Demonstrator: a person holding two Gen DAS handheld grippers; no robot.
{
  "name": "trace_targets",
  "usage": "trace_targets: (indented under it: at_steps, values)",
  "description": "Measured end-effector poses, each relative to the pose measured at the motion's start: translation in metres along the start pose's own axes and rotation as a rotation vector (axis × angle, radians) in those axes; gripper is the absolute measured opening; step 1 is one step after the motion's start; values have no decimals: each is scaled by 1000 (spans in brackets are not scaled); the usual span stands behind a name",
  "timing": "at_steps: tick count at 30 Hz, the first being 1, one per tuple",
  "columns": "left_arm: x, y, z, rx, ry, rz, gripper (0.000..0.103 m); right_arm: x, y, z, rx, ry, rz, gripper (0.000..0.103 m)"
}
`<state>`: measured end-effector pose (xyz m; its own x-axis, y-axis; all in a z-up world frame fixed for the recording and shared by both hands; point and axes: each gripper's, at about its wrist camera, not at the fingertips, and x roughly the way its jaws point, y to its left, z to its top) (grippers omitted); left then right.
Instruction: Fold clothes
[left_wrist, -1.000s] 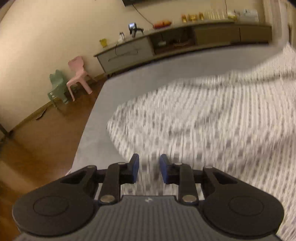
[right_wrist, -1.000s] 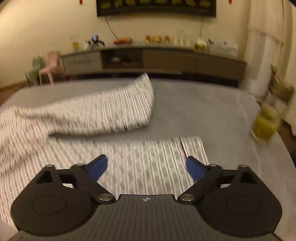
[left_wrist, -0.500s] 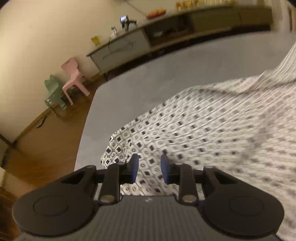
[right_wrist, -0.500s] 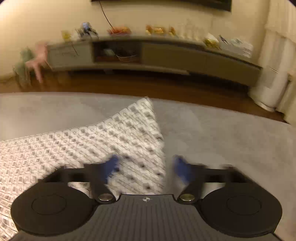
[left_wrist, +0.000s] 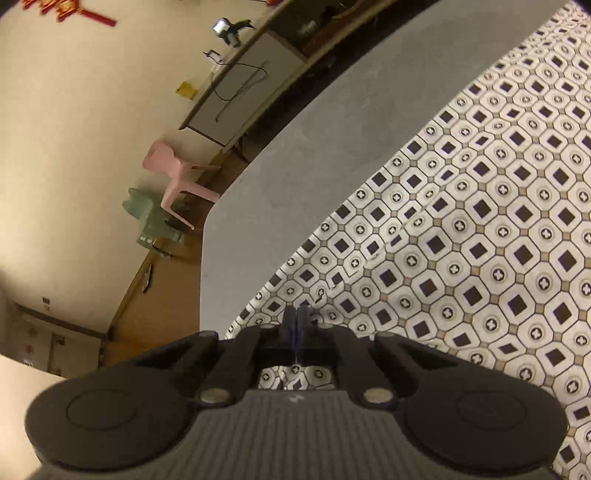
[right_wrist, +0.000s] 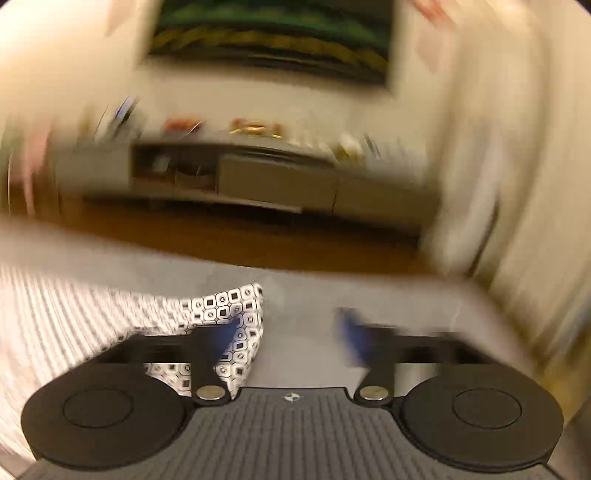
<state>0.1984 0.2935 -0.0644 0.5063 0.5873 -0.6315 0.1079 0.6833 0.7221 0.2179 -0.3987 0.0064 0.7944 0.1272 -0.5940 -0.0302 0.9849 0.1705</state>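
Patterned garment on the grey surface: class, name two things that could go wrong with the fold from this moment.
1. The left gripper is shut on only the edge of the patterned garment; a pull might slip it free.
2. The right gripper is open beside the garment's corner, its view motion-blurred; a hasty close may miss the fabric and the fold could skew on the grey surface.

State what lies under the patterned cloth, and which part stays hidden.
The patterned cloth lies on a grey surface, bare beyond the cloth's edge. What the cloth covers cannot be seen. The left gripper has its jaws shut on the edge.
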Motion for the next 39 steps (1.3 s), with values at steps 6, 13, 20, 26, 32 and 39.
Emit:
trace_targets:
  at_steps: [6, 13, 20, 26, 32, 39]
  values:
    - [-59, 39, -32, -195, -146, -94, 15, 5, -28, -3, 135, -6, 10, 86]
    - [-164, 49, -58, -397, -341, -252, 17, -12, 90, -23, -67, 41, 371, 51]
    - [-264, 13, -84, -496, -516, -466, 34, -43, 122, -39, -157, -23, 334, 83]
    - [-258, -25, -96, -504, -482, -502, 37, -6, 21, -37, 252, 32, 160, 91]
    - [-230, -25, -94, -534, -419, -494, 36, 19, 7, -33, 286, -13, 178, 98]
    - [-221, -24, -92, -500, -421, -456, 36, 47, 30, -23, 123, 96, 151, 60]
